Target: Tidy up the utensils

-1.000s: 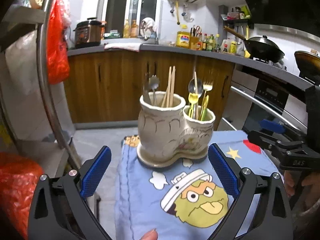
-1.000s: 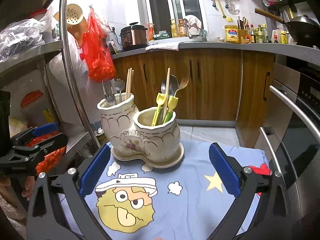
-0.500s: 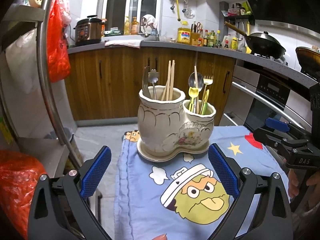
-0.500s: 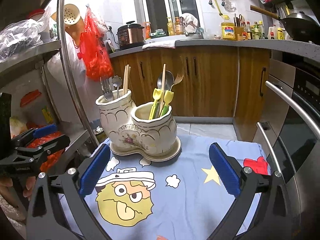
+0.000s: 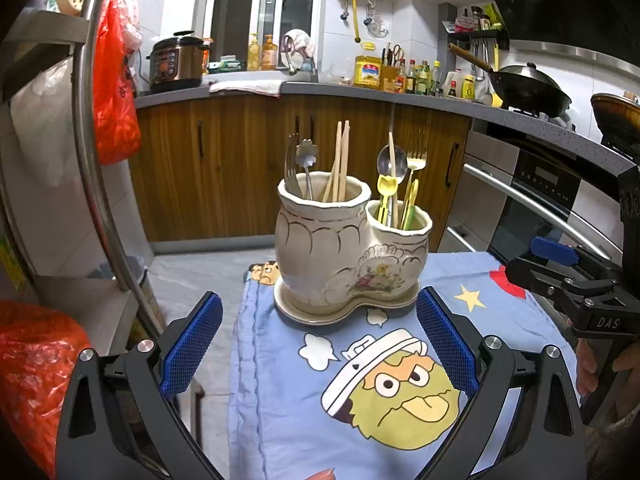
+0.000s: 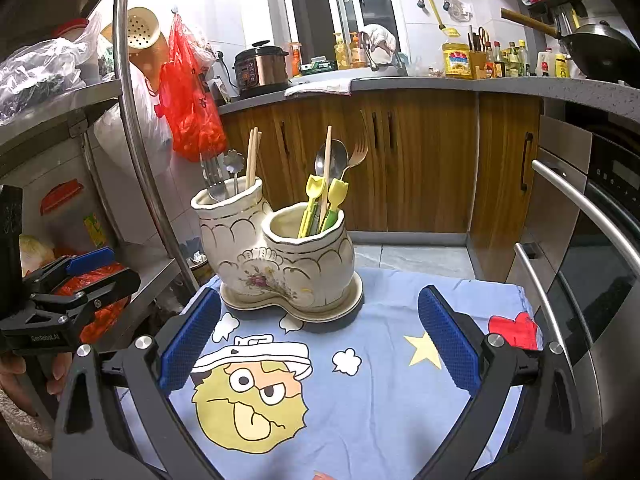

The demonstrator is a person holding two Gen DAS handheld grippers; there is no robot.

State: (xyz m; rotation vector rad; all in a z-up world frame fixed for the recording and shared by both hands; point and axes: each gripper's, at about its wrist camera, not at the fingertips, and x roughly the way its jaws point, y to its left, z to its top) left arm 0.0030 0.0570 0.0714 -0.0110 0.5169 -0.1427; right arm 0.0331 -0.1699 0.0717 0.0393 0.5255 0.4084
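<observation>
A cream ceramic holder with two joined pots on a shared saucer was set near the far edge of a cartoon-printed blue cloth, apparently so that both grippers could reach it from the near side. The utensils were already sorted upright into it: a steel fork, a flower-topped spoon and a pair of chopsticks were stood in the taller pot, while a single chopstick, a steel spoon, a gold fork and yellow-green plastic pieces were kept in the lower pot. Nothing was left lying on the cloth, so the sorting was judged largely complete. The left gripper was held spread wide, nothing being touched or carried. The right gripper was likewise held fully apart and empty, well short of the holder.
</observation>
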